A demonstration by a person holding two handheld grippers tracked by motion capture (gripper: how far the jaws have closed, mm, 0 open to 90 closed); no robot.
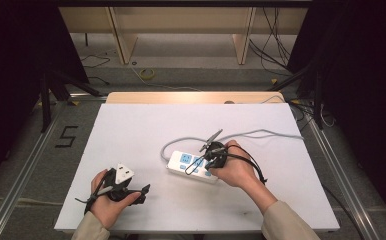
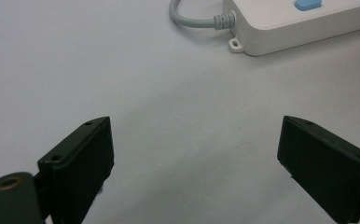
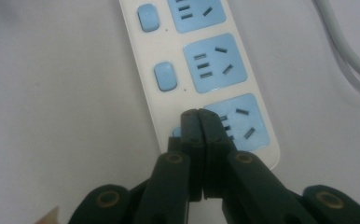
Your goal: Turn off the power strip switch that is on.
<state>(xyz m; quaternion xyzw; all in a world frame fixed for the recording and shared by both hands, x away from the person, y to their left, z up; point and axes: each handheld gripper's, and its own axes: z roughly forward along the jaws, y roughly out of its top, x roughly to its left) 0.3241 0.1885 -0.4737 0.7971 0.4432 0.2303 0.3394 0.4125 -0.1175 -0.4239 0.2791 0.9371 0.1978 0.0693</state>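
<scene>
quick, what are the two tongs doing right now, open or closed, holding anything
Left tongs: open, empty.
Right tongs: closed, nothing held, tips over the power strip.

power strip (image 1: 193, 166) mid-table (image 1: 131, 130), cable (image 1: 261, 134) behind

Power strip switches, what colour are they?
Light blue switches on a white power strip, best in the right gripper view.

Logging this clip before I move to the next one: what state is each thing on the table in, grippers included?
Power strip: flat on the table, sockets up, nothing plugged into the sockets in view.
Grey cable: attached to the strip, trailing off to the right.
Right gripper: shut, tips over the strip's nearest blue switch; contact unclear.
Left gripper: open, nothing between the jaws, apart from the strip.
</scene>
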